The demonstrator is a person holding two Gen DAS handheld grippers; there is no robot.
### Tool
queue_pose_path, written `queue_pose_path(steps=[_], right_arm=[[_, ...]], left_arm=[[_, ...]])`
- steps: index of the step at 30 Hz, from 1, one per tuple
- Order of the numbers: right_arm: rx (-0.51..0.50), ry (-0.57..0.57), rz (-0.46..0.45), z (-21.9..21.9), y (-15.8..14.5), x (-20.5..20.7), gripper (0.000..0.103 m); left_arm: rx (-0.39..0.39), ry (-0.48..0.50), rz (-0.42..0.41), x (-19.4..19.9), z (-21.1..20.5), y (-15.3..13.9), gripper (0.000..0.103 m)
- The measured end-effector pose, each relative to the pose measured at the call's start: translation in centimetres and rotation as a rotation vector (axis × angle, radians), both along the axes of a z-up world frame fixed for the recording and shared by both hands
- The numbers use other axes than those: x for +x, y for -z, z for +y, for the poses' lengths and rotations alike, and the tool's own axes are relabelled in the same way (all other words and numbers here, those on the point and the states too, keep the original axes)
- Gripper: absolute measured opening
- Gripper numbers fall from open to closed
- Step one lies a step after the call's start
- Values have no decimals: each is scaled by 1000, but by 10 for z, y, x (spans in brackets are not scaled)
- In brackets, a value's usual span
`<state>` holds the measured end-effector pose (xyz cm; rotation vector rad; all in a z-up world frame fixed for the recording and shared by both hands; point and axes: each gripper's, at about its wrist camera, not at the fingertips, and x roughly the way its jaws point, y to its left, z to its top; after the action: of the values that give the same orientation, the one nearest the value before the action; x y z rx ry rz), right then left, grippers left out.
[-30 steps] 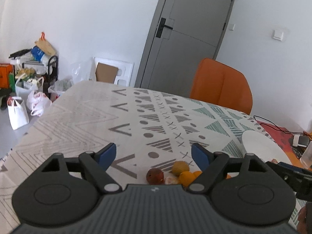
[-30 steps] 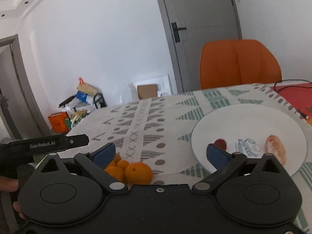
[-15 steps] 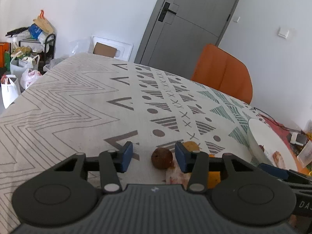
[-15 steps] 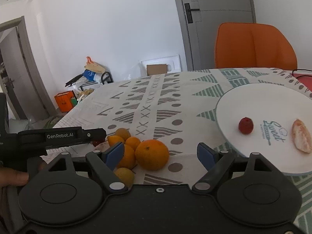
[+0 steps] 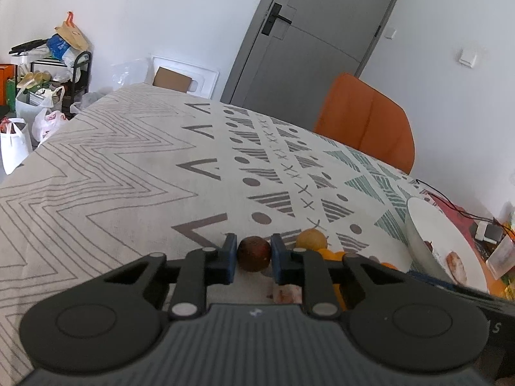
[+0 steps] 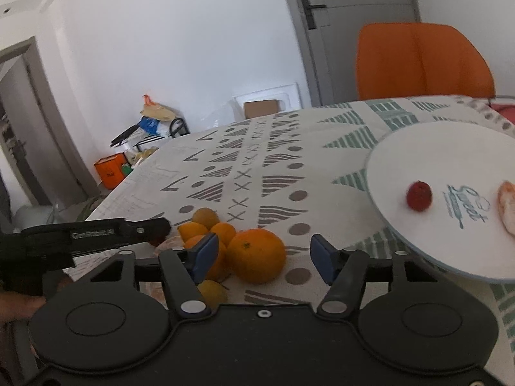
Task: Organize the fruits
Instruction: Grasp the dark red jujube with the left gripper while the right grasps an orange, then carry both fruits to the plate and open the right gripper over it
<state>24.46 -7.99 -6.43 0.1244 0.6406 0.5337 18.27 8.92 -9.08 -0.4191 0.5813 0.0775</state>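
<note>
My left gripper (image 5: 253,253) is shut on a small dark brown-red fruit (image 5: 254,253), low over the patterned tablecloth. A yellow fruit (image 5: 311,240), small oranges (image 5: 331,254) and a peeled segment (image 5: 288,293) lie just right of it. In the right wrist view my right gripper (image 6: 262,259) is open, its blue pads on either side of a large orange (image 6: 257,255) without touching. Smaller oranges (image 6: 206,228) cluster to its left. The white plate (image 6: 386,167) at the right holds a red berry (image 6: 418,195) and a peeled segment (image 6: 507,207). The left gripper's body (image 6: 90,234) reaches into the pile.
An orange chair (image 5: 365,122) stands behind the table's far edge by a grey door (image 5: 315,32). Cables and small boxes (image 5: 486,231) lie at the right end of the table. Bags and a rack (image 5: 42,74) crowd the floor at the left.
My left gripper has closed on the dark fruit, which earlier lay loose between its open pads. My right gripper has moved nearer the large orange and narrowed a little.
</note>
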Motion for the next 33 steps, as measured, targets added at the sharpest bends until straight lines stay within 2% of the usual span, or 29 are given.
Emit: queue_pose_path(steps=[3,5,6,9,13,24,33], right_arm=[[9,-14,7,-2,3,2,57],[30,-43,29,-1,7,5,49],[43,-59,37,-1,7,5,38],[33,-72,28,1,3,0,37],[81,-69,9,-10,-3,-5,37],[150,40,-92,-53,-31,-14,37],[176,101,-102,-86,-30,-16,37]], left_arm=[[15,-5,-9,-1,-1,-7,21],[21,0,-11,-2,-4,-12,20],[26,4,-14,-3,-6,-15,21],[46,14,-24,-6,-12,-22,21],[66,30,-38,-9,-21,-30,20],[105,93,-78,-5,-53,-50,21],[138,150,-90,1,-88,-58,21]])
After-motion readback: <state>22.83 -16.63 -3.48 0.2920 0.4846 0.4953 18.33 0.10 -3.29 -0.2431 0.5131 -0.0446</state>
